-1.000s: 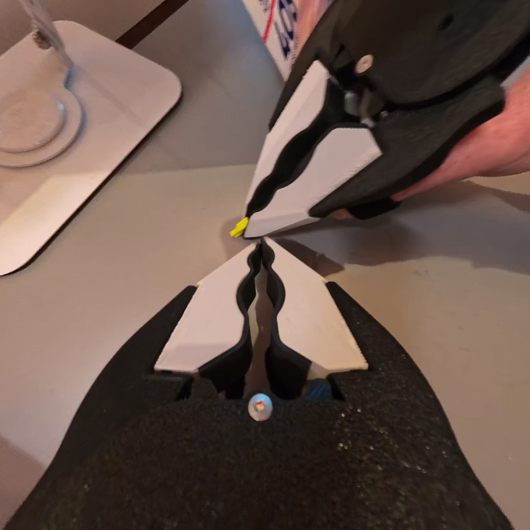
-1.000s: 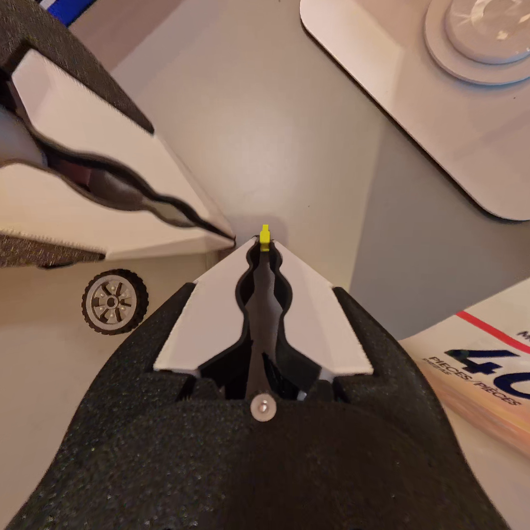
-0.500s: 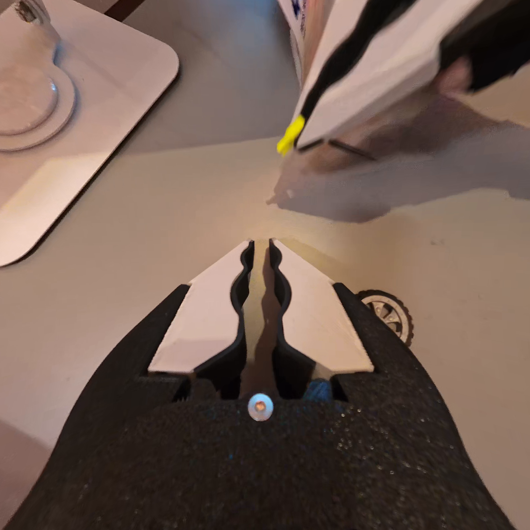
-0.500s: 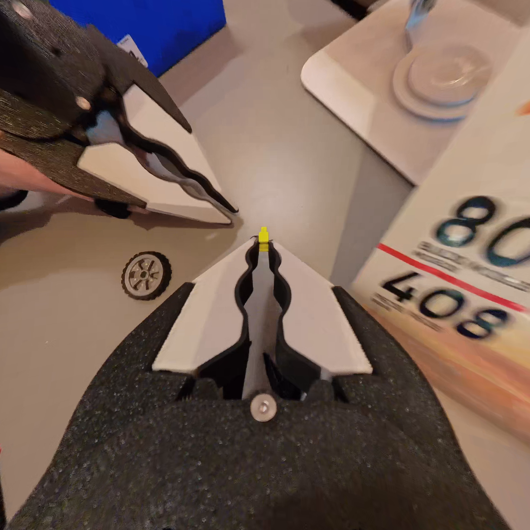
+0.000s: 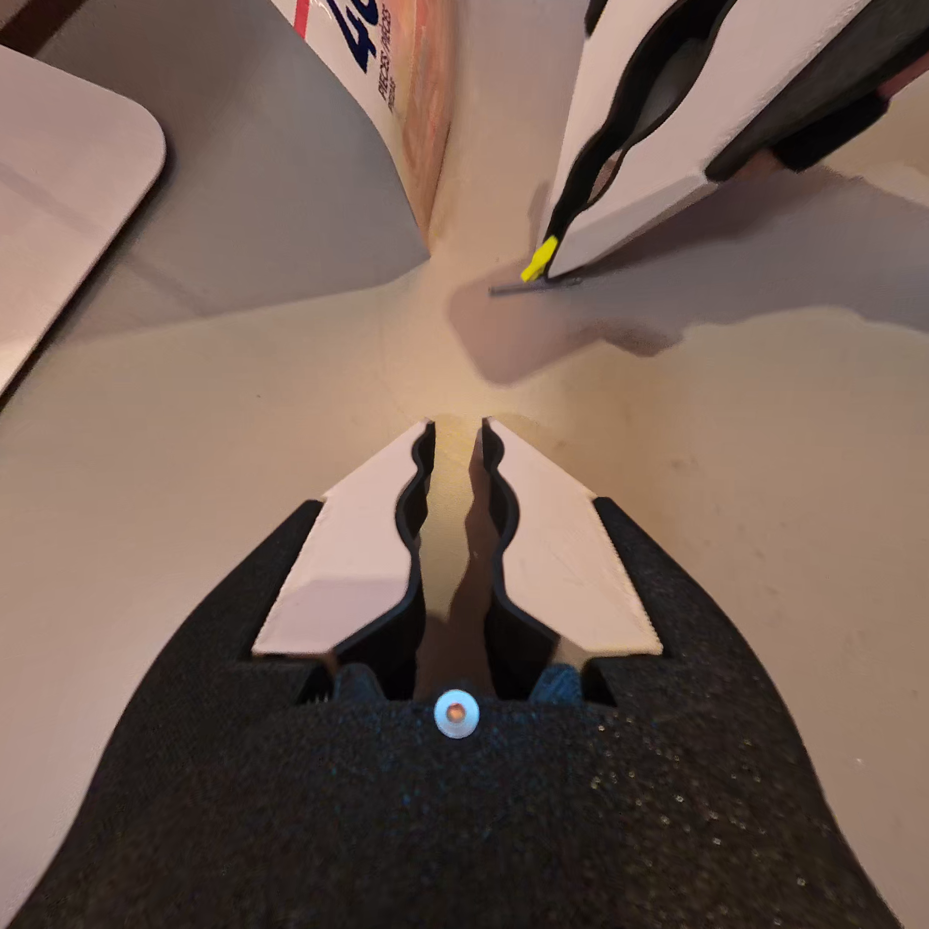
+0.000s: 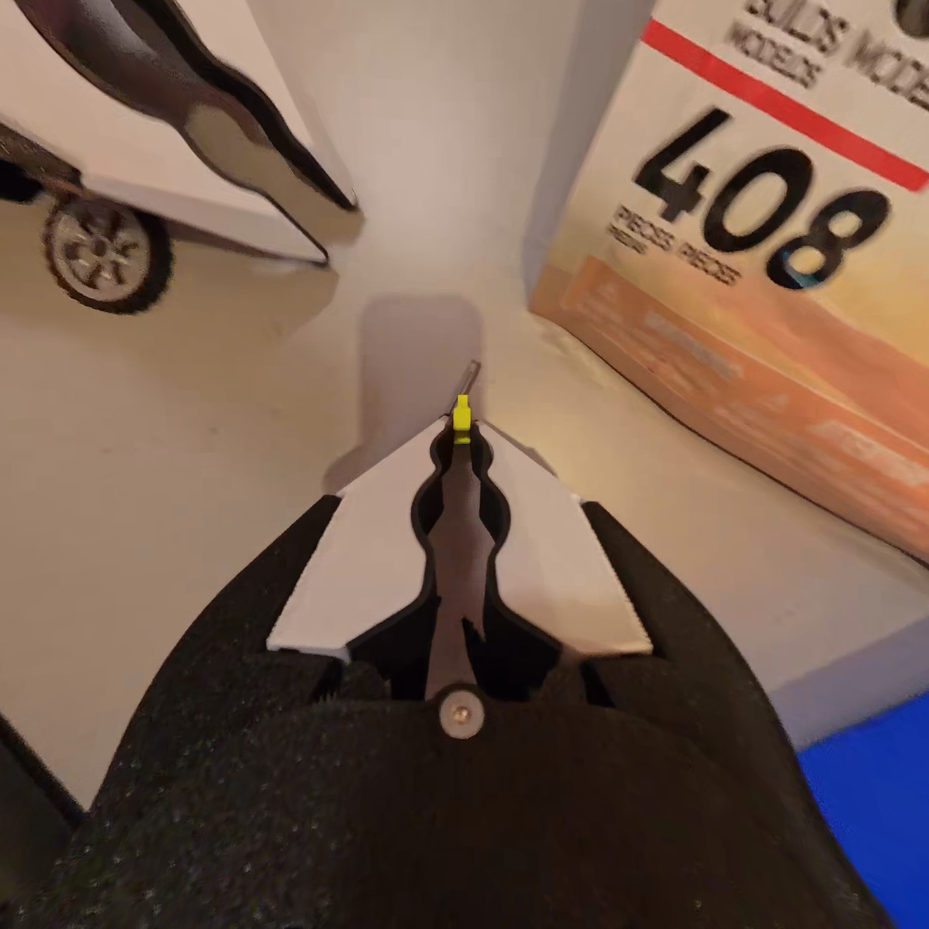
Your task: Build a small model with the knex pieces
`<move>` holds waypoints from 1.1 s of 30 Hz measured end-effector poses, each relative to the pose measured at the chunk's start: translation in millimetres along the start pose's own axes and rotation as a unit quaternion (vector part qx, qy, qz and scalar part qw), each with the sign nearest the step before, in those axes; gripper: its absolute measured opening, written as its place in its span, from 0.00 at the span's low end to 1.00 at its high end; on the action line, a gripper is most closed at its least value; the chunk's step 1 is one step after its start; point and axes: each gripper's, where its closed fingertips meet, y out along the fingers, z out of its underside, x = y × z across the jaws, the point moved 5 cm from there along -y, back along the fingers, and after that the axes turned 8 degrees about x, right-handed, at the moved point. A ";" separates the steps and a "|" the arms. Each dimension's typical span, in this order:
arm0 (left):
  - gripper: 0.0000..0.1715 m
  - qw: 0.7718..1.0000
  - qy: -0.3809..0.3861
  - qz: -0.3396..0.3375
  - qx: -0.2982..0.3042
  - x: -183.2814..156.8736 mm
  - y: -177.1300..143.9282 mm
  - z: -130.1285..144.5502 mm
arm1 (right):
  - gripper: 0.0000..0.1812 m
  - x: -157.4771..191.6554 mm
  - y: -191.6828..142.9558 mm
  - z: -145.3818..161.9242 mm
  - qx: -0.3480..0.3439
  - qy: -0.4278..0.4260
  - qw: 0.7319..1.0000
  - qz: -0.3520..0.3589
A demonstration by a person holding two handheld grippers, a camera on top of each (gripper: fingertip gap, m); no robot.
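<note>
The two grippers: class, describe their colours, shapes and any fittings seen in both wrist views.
The left gripper and right gripper look alike: a rough, grainy black body that widens toward the camera, two flat white wedge-shaped fingers tapering to points, wavy black rubber-like inner pads, and one silver screw at the centre. No cables or sleeves show.

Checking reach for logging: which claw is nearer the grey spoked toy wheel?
Left. The left claw hangs just beside the grey spoked toy wheel; the right claw sits farther off, pinching a small yellow piece.

Bare tabletop (image 5: pixel 201 452) ahead of left gripper (image 5: pixel 457 427), nothing betw its parted tips. Printed box (image 6: pixel 754 251) blocks right gripper (image 6: pixel 461 427) on its right; wheel (image 6: pixel 103 256) lies left, half under left gripper.
</note>
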 end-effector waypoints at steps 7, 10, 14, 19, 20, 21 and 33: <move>0.18 0.999 0.042 0.016 -0.006 -12.7 1.0 0.1 | 0.03 16.5 5.2 -8.4 -0.019 -0.023 0.999 -0.039; 0.19 0.993 0.114 0.006 -0.006 -22.4 5.1 -6.5 | 0.03 19.0 2.0 -8.9 -0.021 -0.031 0.999 -0.039; 0.19 0.985 0.171 0.028 -0.014 -33.7 13.1 -20.1 | 0.03 18.1 -6.1 -4.0 -0.024 -0.029 0.999 -0.038; 0.06 0.977 0.208 0.053 0.012 -44.2 24.2 -22.7 | 0.03 23.9 -7.2 5.1 -0.021 -0.030 0.998 -0.047; 0.05 0.977 0.205 0.053 0.013 -44.0 24.6 -23.4 | 0.03 24.8 -6.3 6.3 -0.022 -0.030 0.998 -0.050; 0.04 0.978 0.203 0.053 0.013 -43.5 24.7 -23.4 | 0.03 24.9 -6.0 7.4 -0.024 -0.029 0.998 -0.052; 0.00 0.997 0.063 0.002 -0.047 -20.4 3.6 -17.1 | 0.03 20.9 -10.8 -4.9 -0.171 -0.009 0.985 -0.029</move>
